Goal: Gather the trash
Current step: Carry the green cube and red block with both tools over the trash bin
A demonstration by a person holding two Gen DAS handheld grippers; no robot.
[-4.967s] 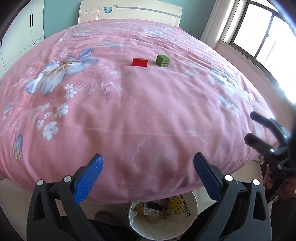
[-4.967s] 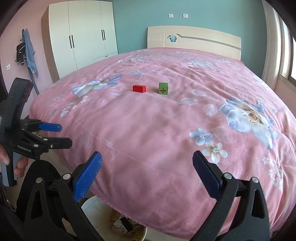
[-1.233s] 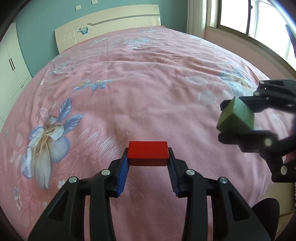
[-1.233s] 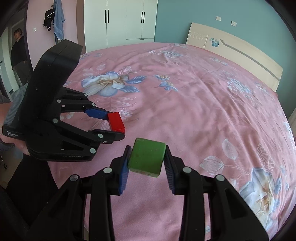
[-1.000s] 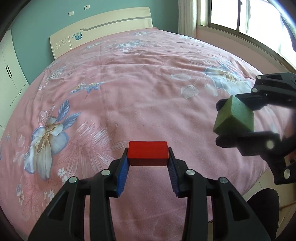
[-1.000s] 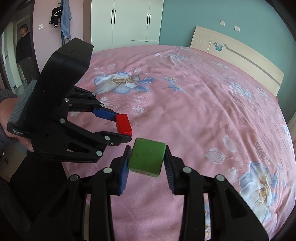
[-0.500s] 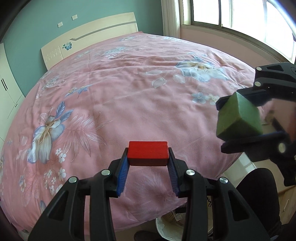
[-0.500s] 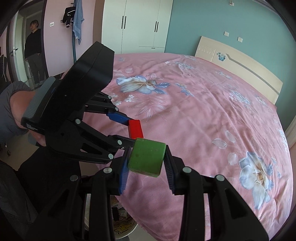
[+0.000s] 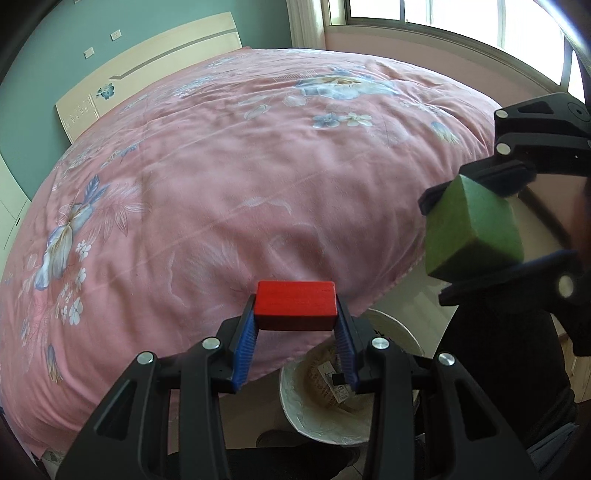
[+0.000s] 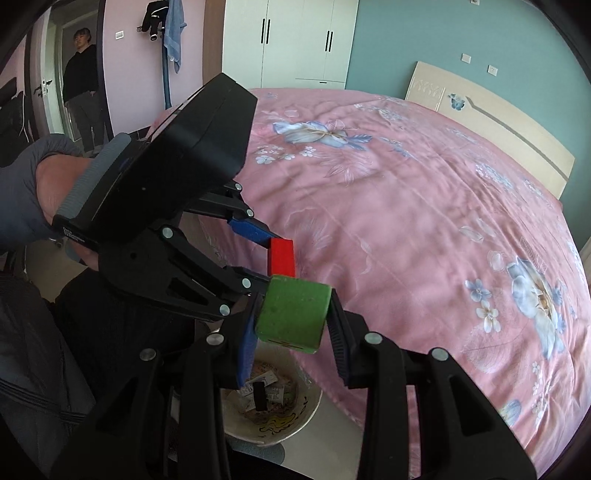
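Observation:
My left gripper (image 9: 296,325) is shut on a red block (image 9: 296,304) and holds it in the air over the bed's foot edge, just above and left of a white trash bin (image 9: 295,410). My right gripper (image 10: 291,334) is shut on a green cube (image 10: 291,317) and holds it above the same bin (image 10: 306,413), which has paper scraps inside. The green cube also shows in the left wrist view (image 9: 471,232), to the right. The red block shows in the right wrist view (image 10: 282,256), close behind the green cube.
A bed with a pink floral cover (image 9: 221,166) fills both views; its foot edge runs next to the bin. White wardrobes (image 10: 295,40) stand at the back. A person (image 10: 83,85) stands in a doorway at the left. A window (image 9: 461,18) is at the right.
Both grippers have pulled back from the middle of the bed to its foot edge, each holding its block. The bin has come into view below them.

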